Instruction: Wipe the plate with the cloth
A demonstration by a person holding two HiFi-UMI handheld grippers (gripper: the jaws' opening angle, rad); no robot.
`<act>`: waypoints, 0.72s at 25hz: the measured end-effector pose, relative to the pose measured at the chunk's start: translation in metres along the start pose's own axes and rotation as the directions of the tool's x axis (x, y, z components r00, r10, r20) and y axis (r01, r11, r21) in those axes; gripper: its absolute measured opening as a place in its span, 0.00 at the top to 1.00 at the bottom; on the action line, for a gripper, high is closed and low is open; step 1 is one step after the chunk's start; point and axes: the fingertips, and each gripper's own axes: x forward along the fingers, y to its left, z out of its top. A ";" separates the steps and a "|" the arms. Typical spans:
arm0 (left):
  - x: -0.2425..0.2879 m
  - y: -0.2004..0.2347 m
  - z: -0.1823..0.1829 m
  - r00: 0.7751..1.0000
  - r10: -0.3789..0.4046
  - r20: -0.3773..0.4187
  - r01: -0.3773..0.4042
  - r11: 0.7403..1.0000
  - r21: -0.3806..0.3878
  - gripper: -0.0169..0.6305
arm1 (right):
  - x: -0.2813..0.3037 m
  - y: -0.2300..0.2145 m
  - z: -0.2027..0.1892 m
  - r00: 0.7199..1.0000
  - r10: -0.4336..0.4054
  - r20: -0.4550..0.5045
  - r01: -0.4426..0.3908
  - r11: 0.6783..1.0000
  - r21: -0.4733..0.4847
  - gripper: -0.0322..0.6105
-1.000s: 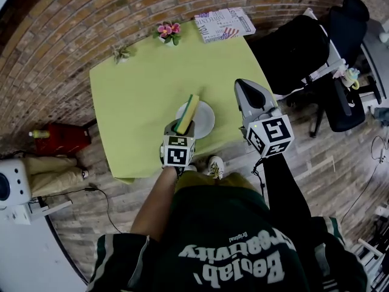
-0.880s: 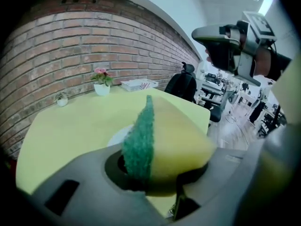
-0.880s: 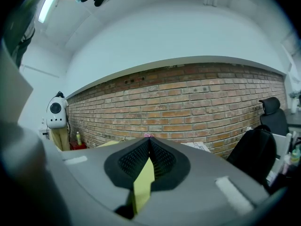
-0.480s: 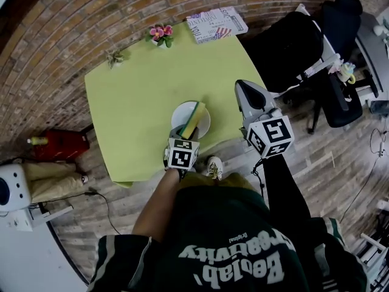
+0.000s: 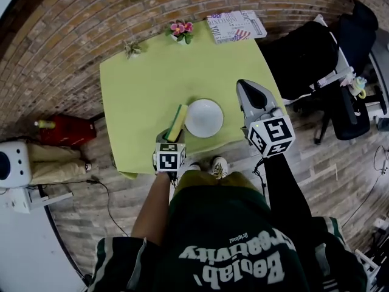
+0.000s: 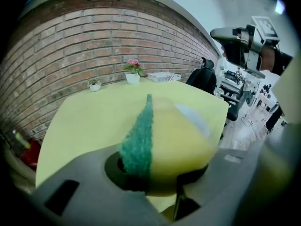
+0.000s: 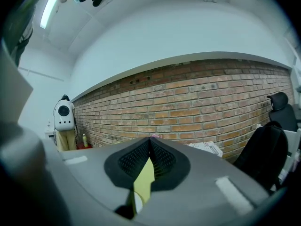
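A white plate [image 5: 204, 118] lies on the yellow-green table [image 5: 140, 84], near its front edge. My left gripper [image 5: 173, 134] is shut on a yellow sponge with a green scouring side [image 5: 177, 121], which stands on edge just left of the plate, off its surface. The left gripper view shows the sponge [image 6: 160, 140] filling the jaws of that gripper [image 6: 153, 173], with the plate [image 6: 195, 119] behind it to the right. My right gripper [image 5: 243, 87] hangs over the table's right front edge, right of the plate. In its own view the right gripper [image 7: 149, 147] is shut with nothing in it.
At the table's far edge stand a pot of pink flowers [image 5: 180, 30], a small plant [image 5: 130, 48] and a printed paper [image 5: 234, 26]. Black office chairs [image 5: 304, 47] stand to the right. A red object [image 5: 67, 132] and a white device [image 5: 12, 169] sit on the floor at left.
The sponge was over the plate in both earlier frames. My left gripper has since drawn it off to the plate's left side. The right gripper has stayed put.
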 end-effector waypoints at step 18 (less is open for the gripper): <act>0.026 -0.120 0.025 0.969 -0.244 -0.045 0.248 0.953 0.175 0.77 | -0.023 -0.017 -0.002 0.998 -0.058 -0.005 0.058 0.998 0.009 0.93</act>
